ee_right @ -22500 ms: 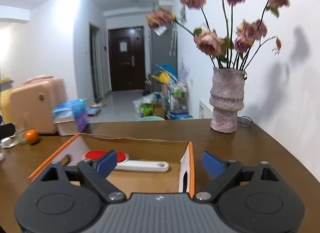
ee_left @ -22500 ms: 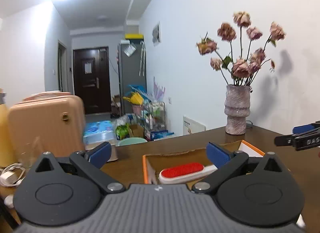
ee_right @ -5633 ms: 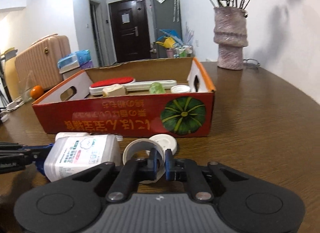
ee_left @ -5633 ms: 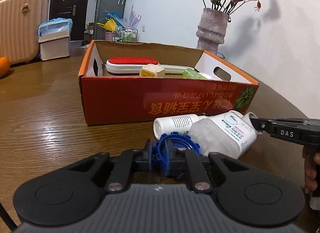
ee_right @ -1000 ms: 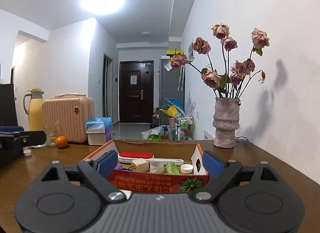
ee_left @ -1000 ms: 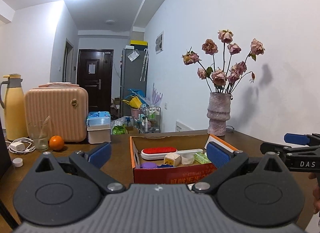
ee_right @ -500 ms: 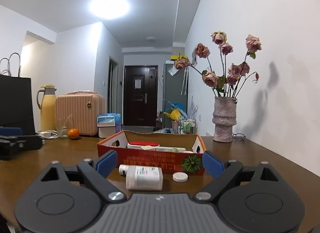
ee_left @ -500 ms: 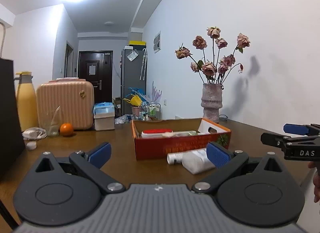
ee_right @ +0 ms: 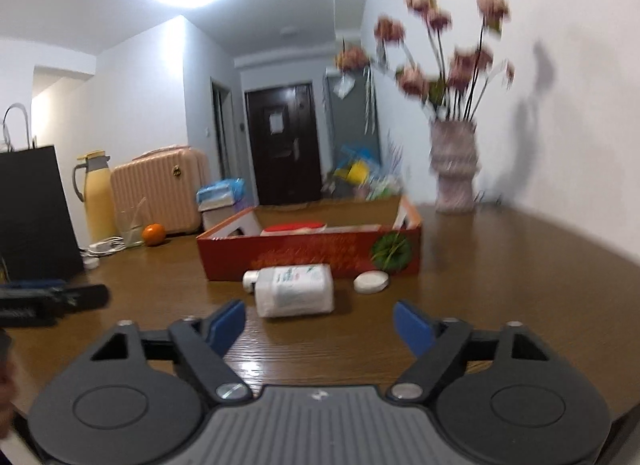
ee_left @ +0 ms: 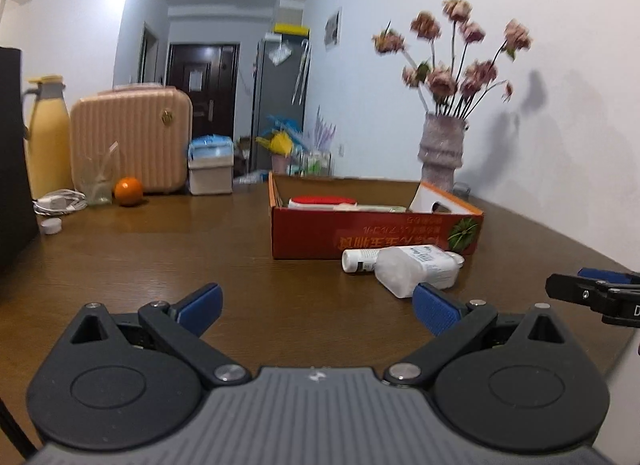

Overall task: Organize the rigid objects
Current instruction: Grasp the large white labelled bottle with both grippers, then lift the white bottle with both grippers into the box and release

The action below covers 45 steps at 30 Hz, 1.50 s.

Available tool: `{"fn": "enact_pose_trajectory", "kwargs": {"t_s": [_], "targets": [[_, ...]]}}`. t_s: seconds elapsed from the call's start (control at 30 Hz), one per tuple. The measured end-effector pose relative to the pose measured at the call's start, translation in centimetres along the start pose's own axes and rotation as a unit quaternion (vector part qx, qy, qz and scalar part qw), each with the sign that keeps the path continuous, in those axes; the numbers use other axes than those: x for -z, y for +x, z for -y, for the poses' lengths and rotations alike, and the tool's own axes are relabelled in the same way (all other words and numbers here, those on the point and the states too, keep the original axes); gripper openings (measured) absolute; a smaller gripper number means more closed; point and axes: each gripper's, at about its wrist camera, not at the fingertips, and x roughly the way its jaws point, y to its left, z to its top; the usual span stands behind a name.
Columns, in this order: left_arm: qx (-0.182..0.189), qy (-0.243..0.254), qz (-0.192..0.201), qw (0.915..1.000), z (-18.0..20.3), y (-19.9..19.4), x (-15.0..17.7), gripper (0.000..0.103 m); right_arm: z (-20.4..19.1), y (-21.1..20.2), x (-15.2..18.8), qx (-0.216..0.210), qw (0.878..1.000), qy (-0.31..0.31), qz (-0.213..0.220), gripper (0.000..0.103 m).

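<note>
Wooden table (ee_left: 160, 257), red box (ee_left: 376, 233) ahead.
Your left gripper (ee_left: 316, 305) and right gripper (ee_right: 320, 323) gape, empty (white bottle (ee_right: 294, 296) lies outside).

Both the left gripper (ee_left: 316, 307) and right gripper (ee_right: 319, 323) have black linkages, silver screws, blue ribbed pads (ee_left: 434, 307), and grey ridged bodies.

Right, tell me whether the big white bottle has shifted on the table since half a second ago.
No. The big white bottle still lies on its side just in front of the red box, with the white cap to its right.
</note>
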Motion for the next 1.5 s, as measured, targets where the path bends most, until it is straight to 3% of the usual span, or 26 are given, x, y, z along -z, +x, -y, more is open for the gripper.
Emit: {"fn": "enact_pose_trajectory", "kwargs": {"t_s": [0.2, 0.23, 0.37, 0.43, 0.57, 0.8, 0.93, 1.03, 1.27, 1.5], "targets": [[0.049, -0.019, -0.046, 0.9976, 1.2, 7.3, -2.5, 0.102, 1.6, 6.5, -1.8, -0.002, 0.999, 0.023, -0.042, 0.058], [0.059, -0.02, -0.052, 0.9967, 1.6, 8.4, -2.8, 0.099, 1.8, 7.7, -2.1, -0.005, 0.998, 0.028, -0.048, 0.056], [0.095, -0.041, -0.089, 0.9906, 3.3, 13.4, -3.3, 0.061, 2.7, 12.3, -3.2, -0.03, 0.996, 0.047, -0.07, 0.046], [0.117, -0.065, -0.119, 0.9839, 3.7, 16.0, -3.2, 0.049, 3.1, 14.1, -3.4, -0.039, 0.994, 0.058, -0.082, 0.041], [0.158, -0.112, -0.138, 0.9713, 3.4, 18.3, -2.8, 0.042, 3.8, 16.8, -3.4, -0.067, 0.989, 0.084, -0.097, 0.022], [0.166, -0.136, -0.135, 0.9675, 2.7, 18.5, -2.7, 0.038, 3.9, 17.7, -3.4, -0.08, 0.987, 0.095, -0.1, 0.021], [0.157, -0.102, -0.128, 0.974, 3.8, 17.7, -3.0, 0.034, 3.6, 16.8, -3.5, -0.072, 0.987, 0.096, -0.104, 0.019], [0.157, -0.107, -0.13, 0.9733, 3.7, 15.7, -3.1, 0.034, 2.9, 14.5, -3.4, -0.07, 0.988, 0.098, -0.098, 0.017], [0.154, -0.106, -0.086, 0.9785, 3.0, 7.5, -3.9, 0.034, -0.4, 7.2, -3.9, -0.083, 0.991, 0.088, -0.066, 0.016], [0.159, -0.096, -0.014, 0.9825, 2.7, -1.3, -4.9, 0.033, -4.0, -0.4, -5.7, -0.094, 0.994, 0.055, -0.005, 0.016]]}}
